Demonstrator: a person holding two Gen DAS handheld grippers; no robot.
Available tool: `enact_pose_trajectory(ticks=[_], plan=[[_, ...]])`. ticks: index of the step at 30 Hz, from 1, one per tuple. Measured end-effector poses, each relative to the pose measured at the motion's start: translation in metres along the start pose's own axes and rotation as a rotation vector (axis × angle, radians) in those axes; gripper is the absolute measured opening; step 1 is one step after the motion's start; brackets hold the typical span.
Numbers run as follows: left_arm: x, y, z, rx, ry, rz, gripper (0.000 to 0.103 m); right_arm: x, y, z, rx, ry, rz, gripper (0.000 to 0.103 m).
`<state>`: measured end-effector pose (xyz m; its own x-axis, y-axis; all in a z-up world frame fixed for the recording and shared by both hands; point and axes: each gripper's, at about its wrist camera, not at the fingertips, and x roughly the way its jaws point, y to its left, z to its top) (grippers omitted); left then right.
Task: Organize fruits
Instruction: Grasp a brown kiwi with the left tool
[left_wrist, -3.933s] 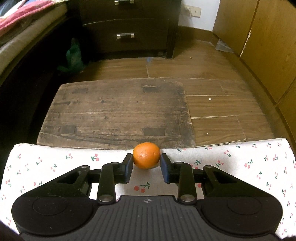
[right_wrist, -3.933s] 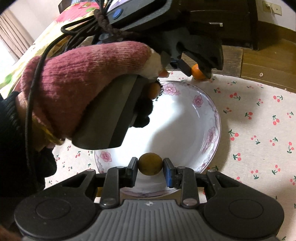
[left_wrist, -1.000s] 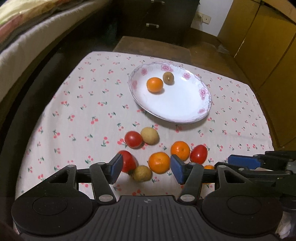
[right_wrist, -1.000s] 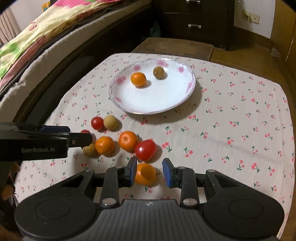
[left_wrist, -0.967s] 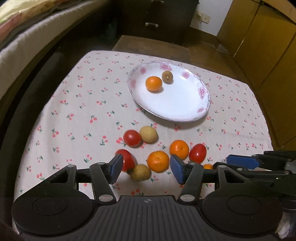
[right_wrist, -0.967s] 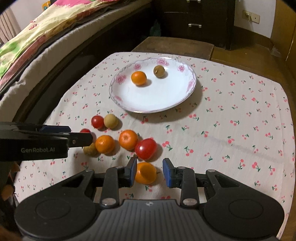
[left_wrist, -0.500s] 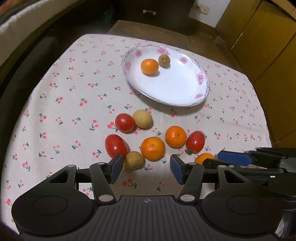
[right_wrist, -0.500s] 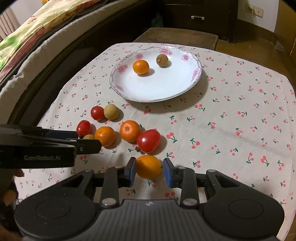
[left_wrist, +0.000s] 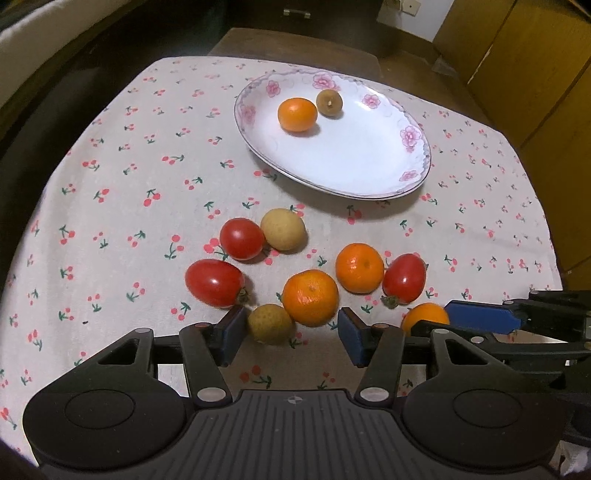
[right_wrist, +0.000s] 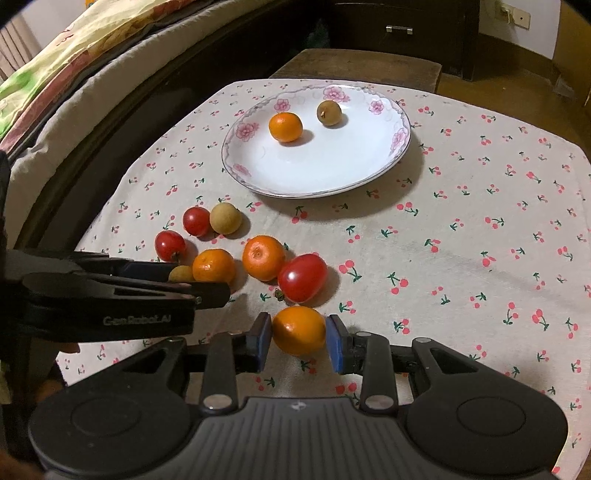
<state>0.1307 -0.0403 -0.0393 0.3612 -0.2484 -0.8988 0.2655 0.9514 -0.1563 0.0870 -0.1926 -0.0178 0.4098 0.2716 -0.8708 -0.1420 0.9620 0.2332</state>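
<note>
Right wrist view: right gripper (right_wrist: 299, 338) pinches an orange (right_wrist: 298, 329); left gripper (left_wrist: 290, 334), spread, apparently straddles a longan (left_wrist: 270, 323).

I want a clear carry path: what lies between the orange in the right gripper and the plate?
In the right wrist view, a red tomato lies just beyond the held orange; past it, bare cherry-print cloth reaches the plate.
</note>
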Motion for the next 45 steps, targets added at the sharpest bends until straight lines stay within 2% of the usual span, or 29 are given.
enact_pose_trajectory(ticks=[6, 8, 9, 10, 15, 20, 23, 30, 34, 38, 40, 45], plan=[[0.0, -0.002, 0.001, 0.002, -0.002, 0.006, 0.06, 0.0, -0.005, 0.001, 0.021, 0.004, 0.011, 0.033], [0.0, -0.003, 0.001, 0.007, -0.003, 0.008, 0.054, 0.0, -0.005, 0.002, 0.02, 0.005, 0.01, 0.033], [0.0, -0.003, 0.001, 0.009, 0.001, 0.007, 0.046, 0.0, -0.005, 0.002, 0.018, 0.006, 0.01, 0.033], [0.0, -0.003, 0.001, 0.01, 0.002, 0.006, 0.044, 0.001, -0.004, 0.002, 0.015, 0.007, 0.009, 0.033], [-0.002, -0.004, 0.0, 0.007, 0.001, -0.012, 0.044, 0.001, -0.004, 0.002, 0.008, 0.01, 0.003, 0.034], [-0.004, 0.0, 0.004, -0.03, -0.004, -0.034, 0.049, 0.003, -0.004, 0.001, 0.009, 0.016, -0.002, 0.035], [-0.003, -0.001, 0.007, -0.045, -0.009, -0.037, 0.057, 0.009, -0.005, -0.002, 0.008, 0.042, -0.008, 0.035], [0.001, -0.002, 0.012, -0.057, -0.016, -0.034, 0.064, 0.011, -0.007, -0.003, 0.019, 0.036, -0.001, 0.035], [0.006, -0.004, 0.012, -0.055, -0.018, -0.015, 0.064, 0.011, -0.004, -0.003, 0.012, 0.032, 0.001, 0.035], [0.003, -0.005, 0.008, -0.038, -0.02, -0.006, 0.052, 0.01, -0.005, -0.003, 0.01, 0.036, -0.001, 0.035], [0.001, -0.004, 0.005, -0.034, -0.014, -0.002, 0.04, 0.008, -0.007, -0.003, 0.012, 0.032, 0.0, 0.035], [-0.001, 0.002, 0.003, -0.065, -0.011, -0.014, 0.037, 0.005, -0.007, -0.005, 0.011, 0.026, -0.002, 0.033]])
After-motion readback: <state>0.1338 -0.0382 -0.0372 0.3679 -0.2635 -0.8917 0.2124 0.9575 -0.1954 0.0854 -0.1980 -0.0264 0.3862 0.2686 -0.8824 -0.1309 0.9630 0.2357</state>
